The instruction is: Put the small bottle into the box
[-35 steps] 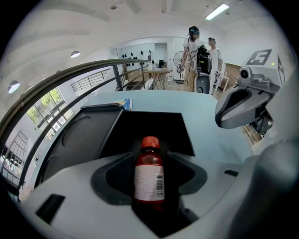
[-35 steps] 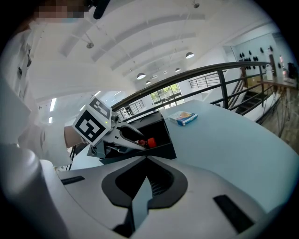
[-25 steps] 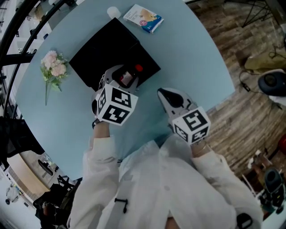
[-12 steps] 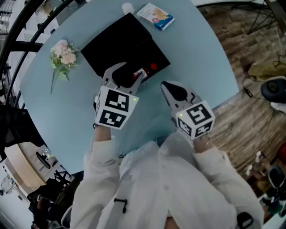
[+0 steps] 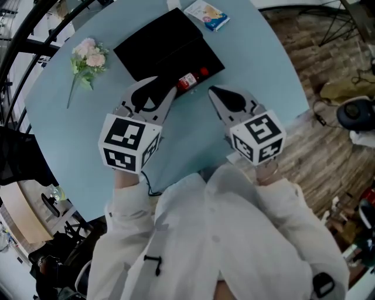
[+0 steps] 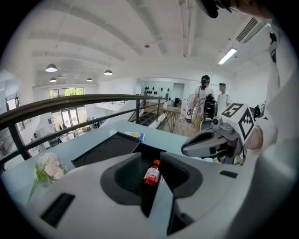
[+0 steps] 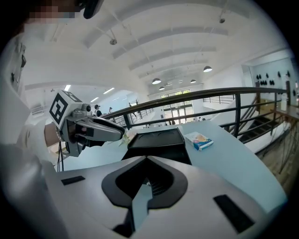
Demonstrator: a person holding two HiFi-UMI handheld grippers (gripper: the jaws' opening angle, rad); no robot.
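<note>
One small bottle (image 5: 188,80) lies on its side at the near edge of the black box (image 5: 158,44), red cap pointing right. It looks to be inside, though the rim there is hard to make out. Just short of it, the left gripper (image 5: 171,89) has its jaws closing, the bottle framed between them but past the tips and untouched. The right gripper (image 5: 212,91) sits close beside it, jaws a narrow gap apart with only table (image 5: 252,64) showing through. Flowers (image 5: 89,57) lie left of the box. A packet (image 5: 206,13) lies behind it, cut off at the frame's top. The bottle's label is too small to read.
</note>
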